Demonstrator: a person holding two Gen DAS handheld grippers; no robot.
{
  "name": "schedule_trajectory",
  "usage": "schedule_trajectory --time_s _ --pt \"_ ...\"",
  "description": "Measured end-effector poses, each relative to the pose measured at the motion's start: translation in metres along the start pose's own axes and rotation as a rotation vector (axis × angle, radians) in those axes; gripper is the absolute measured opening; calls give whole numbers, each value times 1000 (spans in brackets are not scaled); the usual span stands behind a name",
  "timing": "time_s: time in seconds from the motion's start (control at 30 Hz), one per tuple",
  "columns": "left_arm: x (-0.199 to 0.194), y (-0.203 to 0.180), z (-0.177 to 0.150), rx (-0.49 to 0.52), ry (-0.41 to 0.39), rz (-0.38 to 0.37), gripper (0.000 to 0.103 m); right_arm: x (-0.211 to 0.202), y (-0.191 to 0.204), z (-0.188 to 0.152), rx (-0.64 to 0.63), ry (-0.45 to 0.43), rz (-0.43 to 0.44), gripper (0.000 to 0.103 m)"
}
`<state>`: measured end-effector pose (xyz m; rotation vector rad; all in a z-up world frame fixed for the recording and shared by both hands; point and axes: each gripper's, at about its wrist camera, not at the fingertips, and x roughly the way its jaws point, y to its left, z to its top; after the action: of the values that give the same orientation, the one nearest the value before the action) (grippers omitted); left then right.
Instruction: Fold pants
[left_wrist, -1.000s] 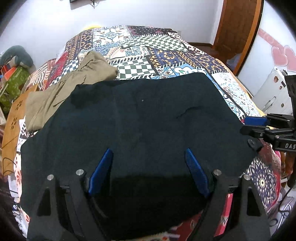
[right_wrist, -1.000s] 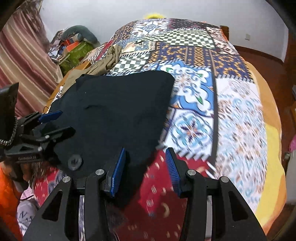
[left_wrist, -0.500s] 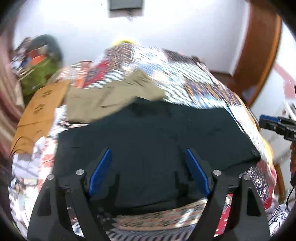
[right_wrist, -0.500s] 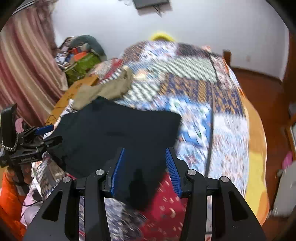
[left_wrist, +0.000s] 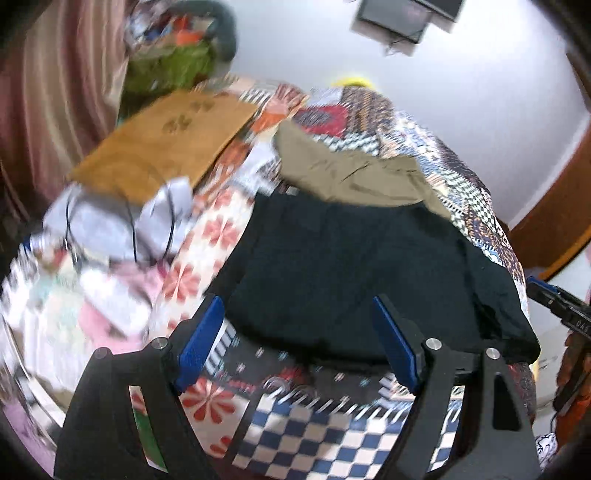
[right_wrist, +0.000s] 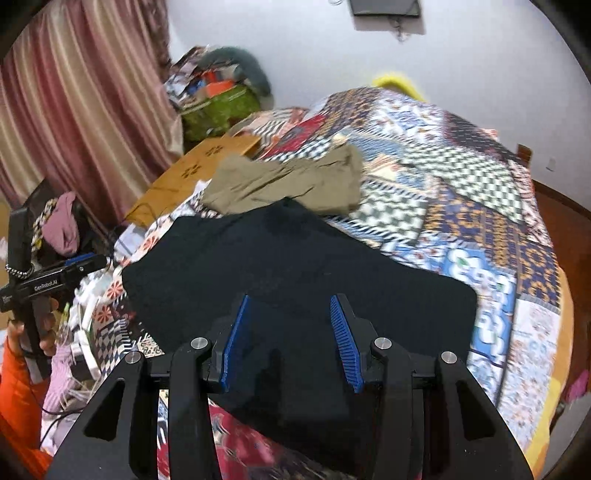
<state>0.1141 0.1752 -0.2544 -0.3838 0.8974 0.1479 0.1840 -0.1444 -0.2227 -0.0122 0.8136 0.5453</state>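
Observation:
Dark, almost black pants (left_wrist: 351, 277) (right_wrist: 295, 266) lie folded flat on the patchwork bedspread (right_wrist: 461, 177). Olive-khaki pants (left_wrist: 351, 173) (right_wrist: 288, 181) lie crumpled just beyond them, touching their far edge. My left gripper (left_wrist: 297, 332) hovers open near the pants' near left edge, with nothing between its blue pads. It also shows at the left of the right wrist view as the left gripper (right_wrist: 55, 280), held by a hand with an orange sleeve. My right gripper (right_wrist: 290, 332) hangs above the pants' near edge, jaws partly apart and pads free. The right gripper (left_wrist: 557, 306) peeks in at the right of the left wrist view.
A flat cardboard box (left_wrist: 166, 140) (right_wrist: 199, 166) lies left of the bed, with a green bag (right_wrist: 218, 110) and piled clutter behind it. Loose cloths and cables (left_wrist: 110, 229) crowd the near left. A striped curtain (right_wrist: 74, 110) hangs left; a wooden door frame (left_wrist: 554, 206) stands right.
Both grippers have drawn back and risen from the dark pants, so more of the bed shows. The left view has swung and rolled toward the cluttered left side. The pants lie still.

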Motion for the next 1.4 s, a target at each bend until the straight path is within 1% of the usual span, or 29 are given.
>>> schedule_trajectory --time_s 0.07,0.2,0.3,0.4,0.47,0.67,0.8,1.03,1.07,1.1,1.13,1.17,1.2,1.33,1.4 --pt "7 10 -8 -36 31 -21 82 10 9 0 -19 26 6 41" --pt "26 21 -20 -111 96 -91 82 28 20 -2 -45 79 9 41" --pt "39 25 -25 -146 130 -114 82 42 23 -7 -56 126 -2 41" --pt "46 25 -25 -161 152 -132 82 56 24 -12 -53 174 -4 41" --pt "54 26 -24 -173 166 -159 82 62 24 -16 -55 196 -12 42" --pt "71 31 -16 -241 170 -244 82 65 29 -18 -75 209 -15 46" --pt "80 33 -10 -254 165 -251 82 67 32 -20 -89 210 -23 47" --pt "98 28 6 -251 151 -213 81 68 27 -19 -75 208 -2 47" --pt "100 27 9 -246 147 -195 78 68 27 -20 -74 206 1 48" --pt "102 27 11 -241 145 -179 72 68 27 -20 -72 205 4 48" --pt "105 25 14 -230 141 -146 68 68 27 -20 -70 204 6 48" --pt "106 25 15 -224 137 -120 54 68 26 -20 -68 203 10 48" --pt "106 25 16 -222 130 -88 43 68 26 -20 -65 202 13 48" --pt "108 30 18 -251 117 -81 36 67 24 -20 -55 199 26 48" --pt "101 21 18 -198 84 -35 31 67 24 -20 -52 198 29 48"
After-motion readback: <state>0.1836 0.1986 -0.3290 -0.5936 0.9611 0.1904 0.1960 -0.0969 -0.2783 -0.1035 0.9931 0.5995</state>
